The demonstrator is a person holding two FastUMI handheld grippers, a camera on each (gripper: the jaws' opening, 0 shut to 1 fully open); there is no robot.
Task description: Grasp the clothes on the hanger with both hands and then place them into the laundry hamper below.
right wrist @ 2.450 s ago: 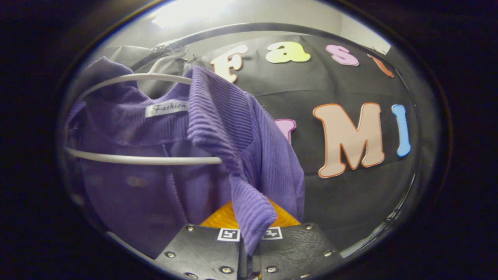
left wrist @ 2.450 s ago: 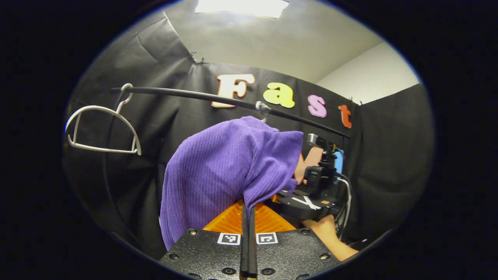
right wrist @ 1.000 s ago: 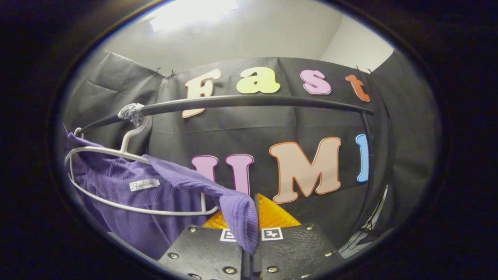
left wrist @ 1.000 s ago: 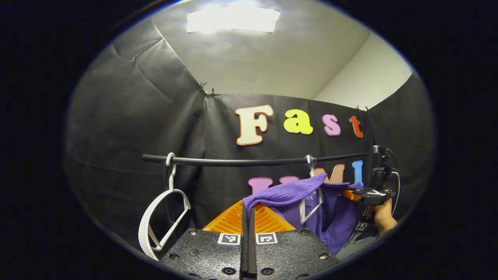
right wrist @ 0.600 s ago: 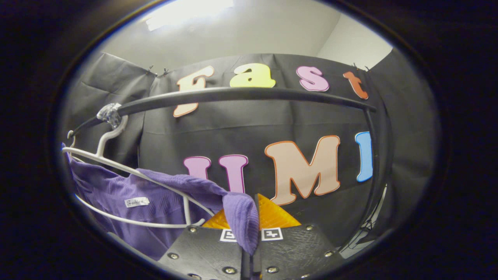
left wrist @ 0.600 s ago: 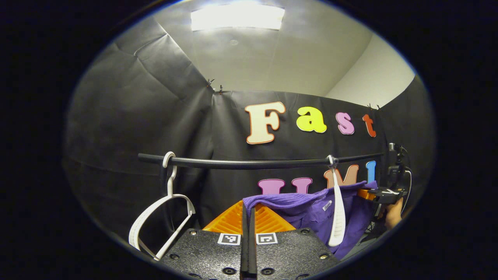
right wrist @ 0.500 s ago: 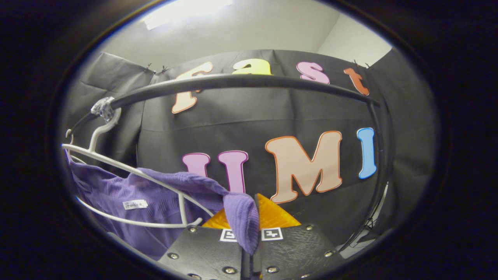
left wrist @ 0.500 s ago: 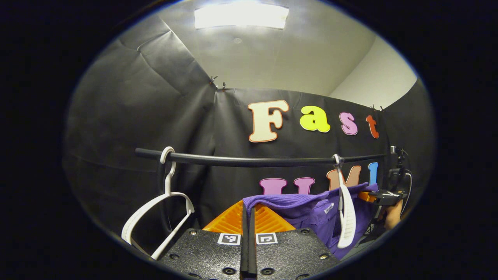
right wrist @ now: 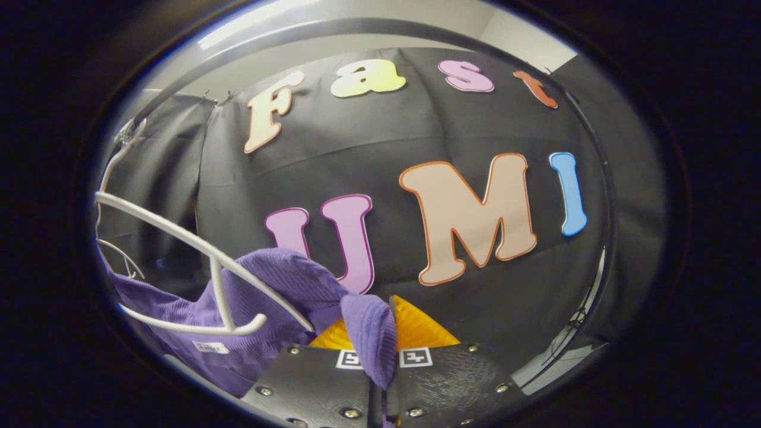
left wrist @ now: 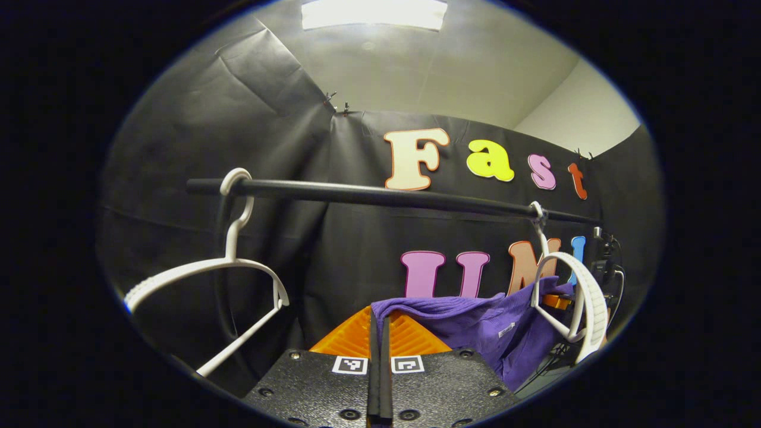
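Both tools are clenched on the purple ribbed sweater point(left wrist: 475, 324), left tool point(left wrist: 379, 380) and right tool point(right wrist: 380, 380) at opposite shoulders, stretching it sideways just below the white hanger point(right wrist: 196, 267), apparently free.

The left gripper point(left wrist: 379, 333) points forward and slightly upward, its two fingers pressed flat together, a fold of purple sweater point(left wrist: 475, 324) pinched at their tips. The right gripper point(right wrist: 380, 356) is likewise raised and level, its fingers clamped together on another fold of the same sweater, which drapes over their tips.
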